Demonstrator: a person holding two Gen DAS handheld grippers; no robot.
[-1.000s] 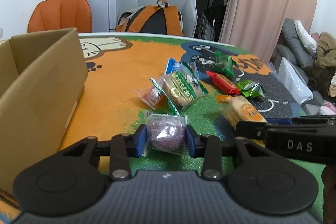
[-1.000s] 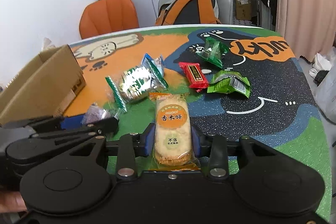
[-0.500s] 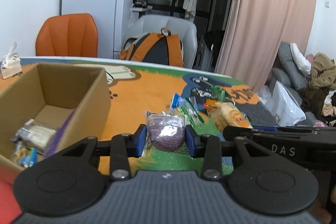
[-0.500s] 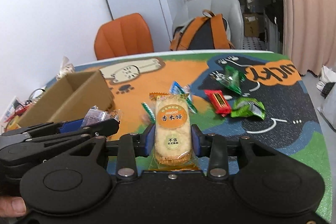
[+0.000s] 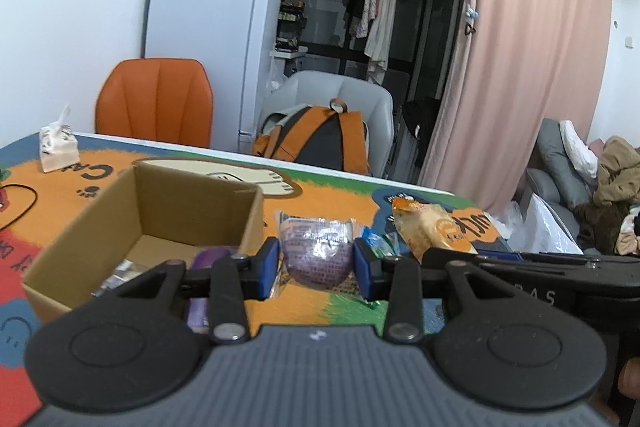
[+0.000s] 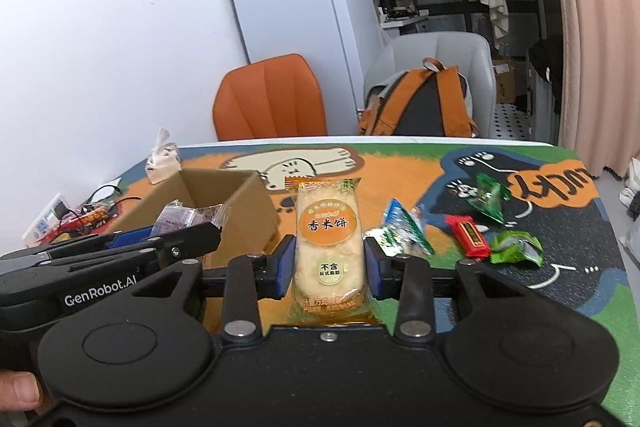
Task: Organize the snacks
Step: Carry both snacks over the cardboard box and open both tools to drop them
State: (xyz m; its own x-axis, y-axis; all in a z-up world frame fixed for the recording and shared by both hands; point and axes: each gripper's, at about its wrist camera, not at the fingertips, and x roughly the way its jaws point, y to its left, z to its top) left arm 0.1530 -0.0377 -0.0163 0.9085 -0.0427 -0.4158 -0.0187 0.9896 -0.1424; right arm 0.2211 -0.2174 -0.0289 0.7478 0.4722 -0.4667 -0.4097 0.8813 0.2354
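My left gripper (image 5: 316,269) is shut on a purple snack packet (image 5: 316,253), held in the air just right of an open cardboard box (image 5: 132,211). Several packets lie inside the box. My right gripper (image 6: 329,269) is shut on a yellow rice cracker packet (image 6: 329,247), also lifted off the table. In the right wrist view the left gripper (image 6: 192,233) with its purple packet (image 6: 180,217) hangs at the box's (image 6: 240,199) near right corner. Loose snacks remain on the mat: a green-and-white pack (image 6: 400,233), a red bar (image 6: 468,235), two green packets (image 6: 516,247).
A colourful cat-print mat (image 6: 560,287) covers the table. A tissue pack (image 5: 56,147) and black cable (image 5: 20,203) lie at the far left. An orange chair (image 5: 156,103) and a grey chair with an orange backpack (image 5: 320,143) stand behind the table.
Both grippers rose with their packets and swung left toward the box. The box's inside now shows in the left wrist view.
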